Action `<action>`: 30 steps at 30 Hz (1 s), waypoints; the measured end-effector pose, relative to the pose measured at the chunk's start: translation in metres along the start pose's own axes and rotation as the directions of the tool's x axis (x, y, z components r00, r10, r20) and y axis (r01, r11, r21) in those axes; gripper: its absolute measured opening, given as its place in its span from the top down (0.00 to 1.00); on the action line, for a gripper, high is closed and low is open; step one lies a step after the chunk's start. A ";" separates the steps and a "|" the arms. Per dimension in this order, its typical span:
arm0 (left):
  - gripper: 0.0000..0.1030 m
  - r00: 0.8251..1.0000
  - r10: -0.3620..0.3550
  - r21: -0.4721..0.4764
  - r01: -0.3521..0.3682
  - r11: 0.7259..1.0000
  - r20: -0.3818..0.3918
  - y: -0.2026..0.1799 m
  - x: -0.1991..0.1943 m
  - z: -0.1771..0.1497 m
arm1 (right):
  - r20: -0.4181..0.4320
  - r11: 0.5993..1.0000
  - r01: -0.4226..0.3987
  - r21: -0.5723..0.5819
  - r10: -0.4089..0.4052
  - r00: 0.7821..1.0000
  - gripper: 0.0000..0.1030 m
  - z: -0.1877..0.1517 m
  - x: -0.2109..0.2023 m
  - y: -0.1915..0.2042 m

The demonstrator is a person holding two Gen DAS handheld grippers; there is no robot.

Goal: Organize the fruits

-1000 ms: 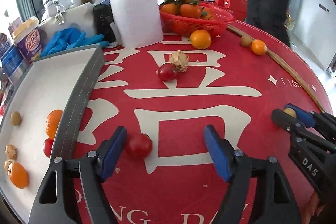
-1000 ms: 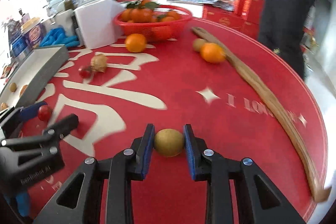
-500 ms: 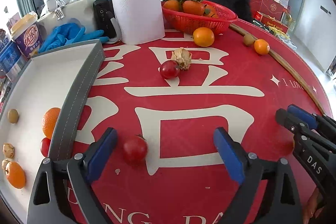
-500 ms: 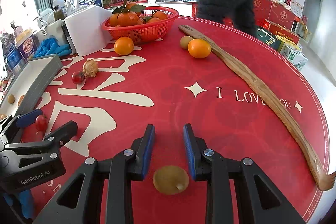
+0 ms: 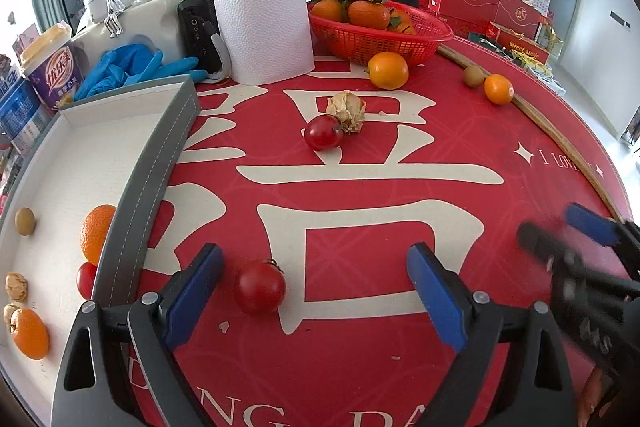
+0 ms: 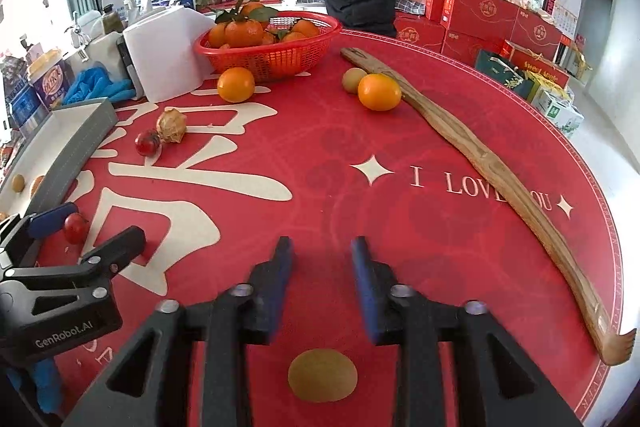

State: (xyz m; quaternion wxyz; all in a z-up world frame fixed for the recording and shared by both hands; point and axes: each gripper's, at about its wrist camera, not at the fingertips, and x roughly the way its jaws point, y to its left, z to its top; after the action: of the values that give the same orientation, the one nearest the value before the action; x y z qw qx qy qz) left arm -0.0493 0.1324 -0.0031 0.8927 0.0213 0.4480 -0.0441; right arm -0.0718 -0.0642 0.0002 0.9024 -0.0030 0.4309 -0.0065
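**Two grippers parked over the red table, fruit all over the place**

Two things dominate: the round red tablecloth with big cream characters (image 5: pixel 360 179) and the shallow grey-rimmed white tray (image 5: pixel 156 163) sitting on its left edge. Inside the tray there's a mandarin against the rim (image 5: pixel 96 233), another orange one near the bottom corner (image 5: pixel 29 333), a small red tomato (image 5: pixel 85 279), a greenish-brown little round fruit (image 5: pixel 25 221) and a wrinkly walnut-looking thing (image 5: pixel 16 287).

Next down in size: the white paper towel roll (image 5: pixel 264 27) and the red plastic mesh basket piled with leafy mandarins (image 5: pixel 380 31) at the far side, then the long curved wooden backscratcher (image 6: pixel 480 163) along the right edge.

The left gripper with blue pads (image 5: pixel 314 291) has its jaws spread wide, and a loose red cherry tomato (image 5: pixel 260 285) sits on the cloth between them, nearer the left pad, not touched.

The right gripper (image 6: pixel 322 267) is opening its jaws right now; the small round brownish-yellow fruit (image 6: pixel 322 375) lies on the cloth below the fingers, free of both pads.

Smaller bits out on the cloth: a loose orange by the basket (image 5: pixel 388 70), an orange and a brown fruit touching beside the backscratcher (image 6: pixel 378 91), and a tomato pressed up against a papery husk ball (image 5: pixel 346 109).
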 end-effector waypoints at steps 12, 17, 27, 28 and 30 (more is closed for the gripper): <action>0.27 1.000 -0.002 0.000 0.002 1.000 0.021 -0.002 -0.005 -0.002 | -0.019 1.000 -0.020 0.004 0.020 1.000 0.21 -0.001 0.004 -0.001; 0.77 0.998 -0.041 0.038 0.039 0.999 0.040 -0.008 -0.013 -0.006 | 0.007 1.000 -0.021 0.004 0.021 1.000 0.81 -0.002 -0.003 -0.003; 0.77 0.990 -0.138 -0.055 0.138 0.989 0.011 0.015 -0.026 -0.018 | 0.062 0.907 -0.341 0.247 0.337 0.940 0.83 -0.012 -0.002 -0.054; 0.77 0.991 -0.136 -0.057 0.137 0.989 0.011 0.016 -0.028 -0.020 | 0.064 0.903 -0.347 0.252 0.342 0.937 0.83 -0.012 -0.002 -0.054; 0.77 0.990 -0.139 -0.063 0.139 0.988 0.011 0.017 -0.030 -0.023 | 0.066 0.902 -0.348 0.255 0.343 0.937 0.83 -0.012 -0.002 -0.053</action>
State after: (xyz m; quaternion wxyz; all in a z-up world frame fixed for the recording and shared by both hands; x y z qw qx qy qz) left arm -0.0837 0.1534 0.0076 0.8893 -0.0383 0.4464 -0.0920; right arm -0.0829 -0.1173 -0.0048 0.8858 0.1927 0.4109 0.0964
